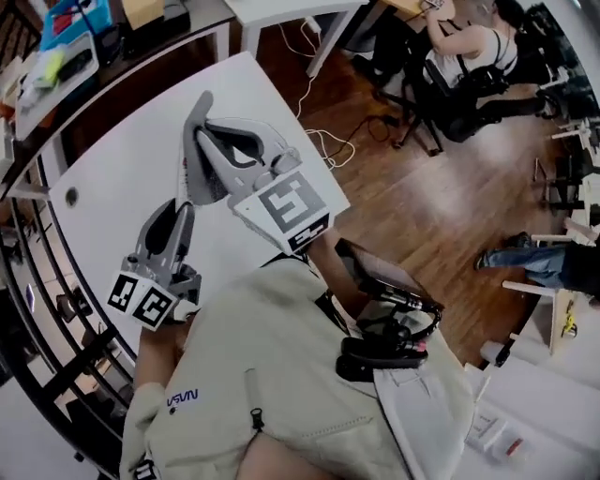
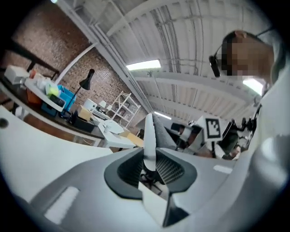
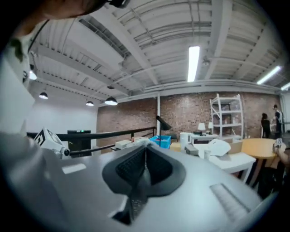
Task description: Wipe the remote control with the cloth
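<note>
Neither a remote control nor a cloth shows in any view. In the head view both grippers are held level over a white table [image 1: 112,187]. My left gripper [image 1: 184,204] is low at the left, with its marker cube near my chest. Its fingertips meet and nothing is between them. My right gripper [image 1: 200,101] reaches further out over the table, jaws shut and empty. In the left gripper view my left gripper [image 2: 149,118] points across the room with its tips together. In the right gripper view my right gripper [image 3: 146,147] is shut and points toward a brick wall.
A dark desk with a blue bin [image 1: 75,19] stands beyond the table's far left. A black railing [image 1: 37,281] runs along the table's left side. Cables [image 1: 323,141] lie on the wooden floor at right, where a seated person [image 1: 469,56] works at another desk.
</note>
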Tool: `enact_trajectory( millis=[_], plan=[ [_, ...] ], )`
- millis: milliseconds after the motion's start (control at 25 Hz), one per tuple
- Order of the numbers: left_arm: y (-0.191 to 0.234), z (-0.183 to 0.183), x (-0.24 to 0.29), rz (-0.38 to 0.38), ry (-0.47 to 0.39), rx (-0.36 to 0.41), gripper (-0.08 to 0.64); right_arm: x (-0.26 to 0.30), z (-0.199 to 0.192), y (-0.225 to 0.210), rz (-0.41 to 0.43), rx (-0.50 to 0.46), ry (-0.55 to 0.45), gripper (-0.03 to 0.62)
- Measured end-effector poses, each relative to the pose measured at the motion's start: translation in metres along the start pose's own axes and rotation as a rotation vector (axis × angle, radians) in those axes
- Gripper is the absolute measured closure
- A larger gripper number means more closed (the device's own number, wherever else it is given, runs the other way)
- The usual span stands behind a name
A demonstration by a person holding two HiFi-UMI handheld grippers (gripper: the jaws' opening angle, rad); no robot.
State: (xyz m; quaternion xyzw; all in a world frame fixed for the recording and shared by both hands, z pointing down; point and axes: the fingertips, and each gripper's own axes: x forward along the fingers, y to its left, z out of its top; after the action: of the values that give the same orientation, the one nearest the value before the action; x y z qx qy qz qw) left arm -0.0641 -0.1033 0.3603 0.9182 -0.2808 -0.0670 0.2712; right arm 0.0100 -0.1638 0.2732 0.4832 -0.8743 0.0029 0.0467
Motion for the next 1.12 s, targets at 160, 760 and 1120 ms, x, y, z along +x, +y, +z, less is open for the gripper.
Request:
enact_trajectory(
  millis=[160, 760, 1120],
  plan=[
    [-0.011, 0.009, 0.023, -0.100, -0.052, -0.226, 0.469, -0.008, -0.005, -0.017, 0.050, 0.239, -0.088, 0.586],
    [-0.029, 0.013, 0.031, -0.247, -0.132, -0.527, 0.469, -0.029, -0.022, -0.052, 0.042, 0.634, -0.219, 0.584],
    [0.001, 0.007, 0.024, -0.075, -0.170, -0.499, 0.469, -0.033, -0.116, 0.035, 0.200, 0.646, 0.077, 0.586]
  ],
)
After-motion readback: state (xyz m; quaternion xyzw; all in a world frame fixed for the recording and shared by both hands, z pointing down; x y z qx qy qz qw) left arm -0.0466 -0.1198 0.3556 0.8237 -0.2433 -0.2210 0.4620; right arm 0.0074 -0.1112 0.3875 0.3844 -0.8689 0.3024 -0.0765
